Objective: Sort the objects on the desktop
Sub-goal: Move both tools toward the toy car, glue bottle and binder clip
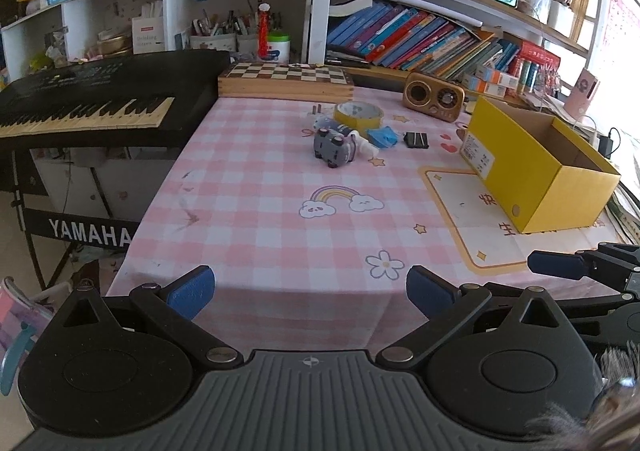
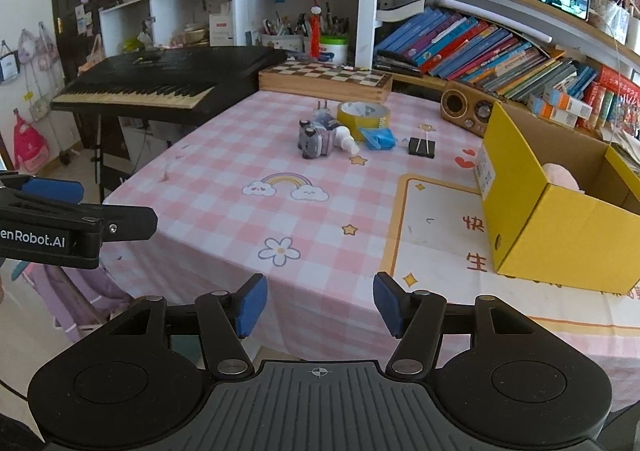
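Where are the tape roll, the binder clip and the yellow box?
tape roll [image 1: 359,116], left wrist view, on its outer band.
binder clip [image 2: 421,147], right wrist view, on its black body.
yellow box [image 2: 560,235], right wrist view, on its front wall.

bookshelves [image 2: 500,47] behind table; keyboard [image 1: 92,95] left.

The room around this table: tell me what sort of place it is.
Most likely a child's study or bedroom at home: crowded bookshelves behind a table with a pink checked cloth, a Yamaha keyboard beside it, and small backpacks hanging on the wall.
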`<state>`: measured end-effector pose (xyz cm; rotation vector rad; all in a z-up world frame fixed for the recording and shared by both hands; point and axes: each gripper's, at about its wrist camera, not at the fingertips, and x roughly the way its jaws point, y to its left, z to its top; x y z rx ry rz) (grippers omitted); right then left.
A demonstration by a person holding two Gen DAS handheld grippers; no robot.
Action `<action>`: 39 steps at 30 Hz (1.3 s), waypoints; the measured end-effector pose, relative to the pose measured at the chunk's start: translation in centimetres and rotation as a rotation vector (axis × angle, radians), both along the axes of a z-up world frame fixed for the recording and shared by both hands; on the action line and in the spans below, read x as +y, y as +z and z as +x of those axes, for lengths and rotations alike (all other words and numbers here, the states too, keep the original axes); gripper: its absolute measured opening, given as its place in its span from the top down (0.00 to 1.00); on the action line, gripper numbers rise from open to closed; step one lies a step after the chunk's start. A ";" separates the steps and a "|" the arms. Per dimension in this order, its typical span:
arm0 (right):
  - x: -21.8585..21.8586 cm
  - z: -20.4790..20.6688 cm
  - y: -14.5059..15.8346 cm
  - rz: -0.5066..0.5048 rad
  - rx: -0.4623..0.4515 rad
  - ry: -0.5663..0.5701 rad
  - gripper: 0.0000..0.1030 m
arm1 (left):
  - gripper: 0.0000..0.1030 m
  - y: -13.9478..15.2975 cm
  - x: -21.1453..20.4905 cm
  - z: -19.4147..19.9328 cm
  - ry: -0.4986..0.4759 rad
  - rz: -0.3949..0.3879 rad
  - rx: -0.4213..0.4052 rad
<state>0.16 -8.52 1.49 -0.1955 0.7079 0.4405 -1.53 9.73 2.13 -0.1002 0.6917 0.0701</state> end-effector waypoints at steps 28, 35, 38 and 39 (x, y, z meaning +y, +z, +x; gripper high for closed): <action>-0.8 17.3 -2.4 0.013 0.039 -0.122 0.40 | 0.00 -1.1 -1.1 17.3 0.026 0.000 0.016; -0.6 22.7 -3.3 -0.002 0.037 -0.179 0.40 | 0.06 -2.9 -0.9 22.1 0.046 -0.031 0.061; -0.4 24.8 -3.7 -0.013 0.038 -0.194 0.40 | 0.15 -3.9 -0.9 24.0 0.047 -0.053 0.089; -0.4 25.4 -3.9 -0.017 0.037 -0.196 0.40 | 0.16 -4.2 -1.0 24.5 0.046 -0.055 0.097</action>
